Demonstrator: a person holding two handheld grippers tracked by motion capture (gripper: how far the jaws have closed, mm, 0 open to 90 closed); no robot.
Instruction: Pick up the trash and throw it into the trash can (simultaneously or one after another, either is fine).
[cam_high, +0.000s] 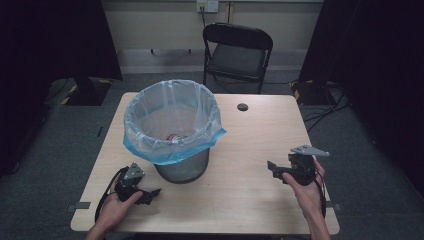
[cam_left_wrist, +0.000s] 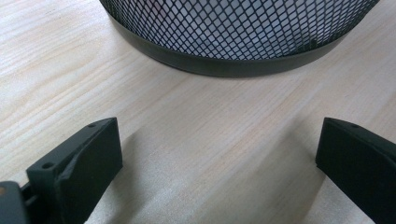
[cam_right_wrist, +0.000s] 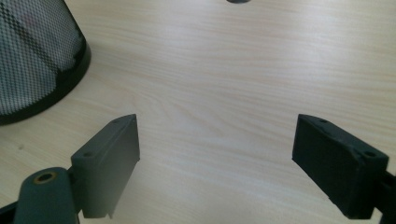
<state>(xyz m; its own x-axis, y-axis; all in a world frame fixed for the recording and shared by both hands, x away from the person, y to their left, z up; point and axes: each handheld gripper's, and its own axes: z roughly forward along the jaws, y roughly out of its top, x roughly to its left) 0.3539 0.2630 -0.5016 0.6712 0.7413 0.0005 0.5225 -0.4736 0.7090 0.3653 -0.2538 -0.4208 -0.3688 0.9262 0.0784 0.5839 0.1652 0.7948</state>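
Flanking the lined mesh wastebasket (cam_high: 175, 130) at the surface's (cam_high: 240, 190) centre-left, we hold the left hand-held gripper (cam_high: 150, 194) at seven o'clock and right hand-held gripper (cam_high: 272, 167) at four o'clock, jaws apart, empty; next, probably closing on the bag's rim.

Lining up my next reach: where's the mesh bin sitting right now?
In the high view the mesh bin stands left of the table's centre, just beyond the left gripper, well apart from the right gripper.
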